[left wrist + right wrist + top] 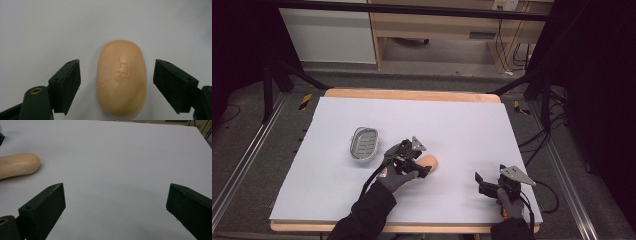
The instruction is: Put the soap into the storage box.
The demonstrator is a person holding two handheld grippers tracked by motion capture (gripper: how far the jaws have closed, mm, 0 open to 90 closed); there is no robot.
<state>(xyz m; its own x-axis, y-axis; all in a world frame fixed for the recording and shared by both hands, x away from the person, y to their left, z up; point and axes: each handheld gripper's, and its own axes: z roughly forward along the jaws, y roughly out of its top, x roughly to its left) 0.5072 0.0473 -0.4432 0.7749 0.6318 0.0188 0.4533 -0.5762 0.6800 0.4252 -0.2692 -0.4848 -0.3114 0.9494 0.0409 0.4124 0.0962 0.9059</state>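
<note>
1. Work surface: a wooden table (412,95) covered by a white sheet (462,130), seen from the high view.
2. Container: a grey oval soap dish with a slotted floor (363,142) lies on the sheet, left of centre. Its interior holds nothing; the slots are bare.
3. Main object: a smooth peach-coloured oval bar of soap (121,77) lies flat on the sheet, outside the dish and to its right, near but not touching it. A faint embossed mark sits on its upper face.
4. Left gripper (421,167): held in a gloved left hand (393,179) with a dark sleeve, positioned over the soap. In the left gripper view the two black jaws are spread, one on each side of the bar, with white sheet visible between each jaw and the soap. No contact is visible.
5. Right gripper (479,181): held low near the front right of the sheet, well apart from the soap and the dish. In the right gripper view its jaws are spread wide over bare sheet, with nothing between them; the end of the soap appears at the left edge of that view.
</note>
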